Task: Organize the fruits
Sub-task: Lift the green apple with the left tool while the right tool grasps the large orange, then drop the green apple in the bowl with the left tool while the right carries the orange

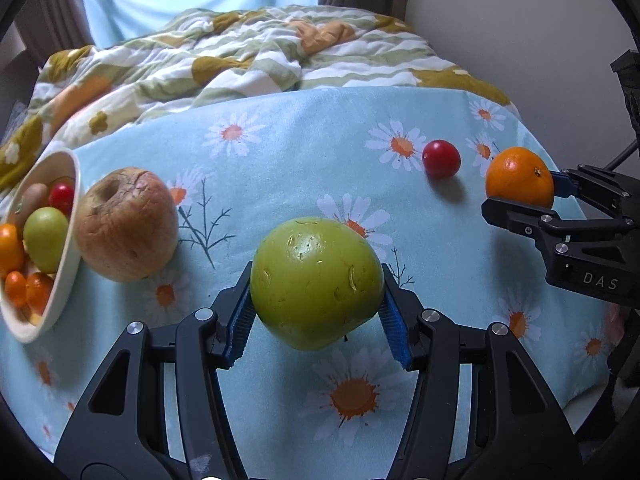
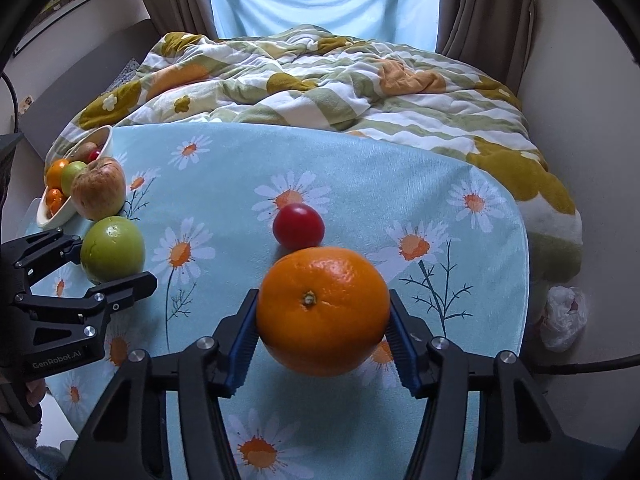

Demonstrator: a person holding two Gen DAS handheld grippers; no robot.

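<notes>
My left gripper [image 1: 316, 316] is shut on a green apple [image 1: 316, 282], its blue pads on both sides; the apple also shows in the right wrist view [image 2: 113, 250]. My right gripper [image 2: 322, 338] is shut on an orange [image 2: 323, 310], also seen at the right of the left wrist view [image 1: 520, 176]. A red cherry tomato [image 2: 298, 226] lies on the cloth just beyond the orange. A wrinkled red-yellow apple [image 1: 127, 224] sits beside a white bowl [image 1: 68, 260] holding several small fruits at the left.
The table wears a light blue daisy tablecloth [image 2: 360, 184]. A crumpled patterned quilt [image 2: 320, 80] lies on the bed behind it. A wall stands on the right, with a white plastic bag [image 2: 564, 316] past the table's right edge.
</notes>
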